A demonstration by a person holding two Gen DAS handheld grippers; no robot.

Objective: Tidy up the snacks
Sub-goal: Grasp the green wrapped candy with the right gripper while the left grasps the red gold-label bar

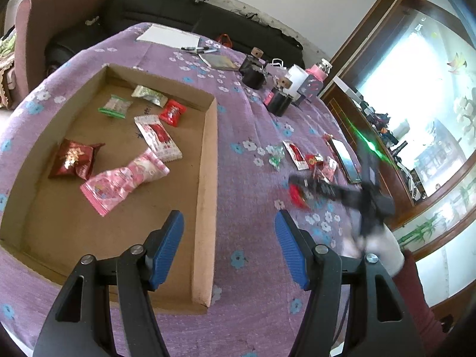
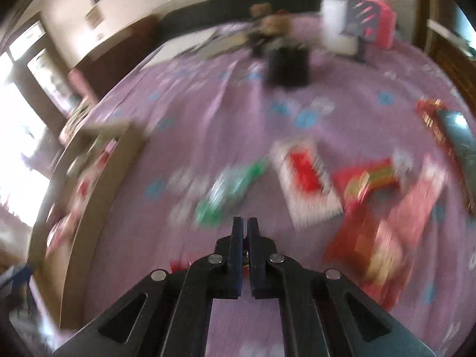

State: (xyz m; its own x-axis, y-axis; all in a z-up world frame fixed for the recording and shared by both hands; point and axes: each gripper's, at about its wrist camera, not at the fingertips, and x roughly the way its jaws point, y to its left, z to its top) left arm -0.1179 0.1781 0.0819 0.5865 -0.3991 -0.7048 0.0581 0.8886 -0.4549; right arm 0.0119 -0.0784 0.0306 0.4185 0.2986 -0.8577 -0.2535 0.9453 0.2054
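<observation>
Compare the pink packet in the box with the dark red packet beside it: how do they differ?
The pink packet is long and pinched in the middle; the dark red packet is shorter and puffy, like a pillow. The pink packet has pale cartoon print; the dark red packet has gold print. The pink packet lies nearer the box's right wall; the dark red packet lies to its left. Both lie flat on the box floor, touched by neither tool.

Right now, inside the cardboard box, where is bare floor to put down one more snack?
In the cardboard box, the near part is bare, between the pink packet and the near wall, and so is the strip along the right wall. The far middle is crowded: the dark red packet, the white-red packet and three small ones.
</observation>
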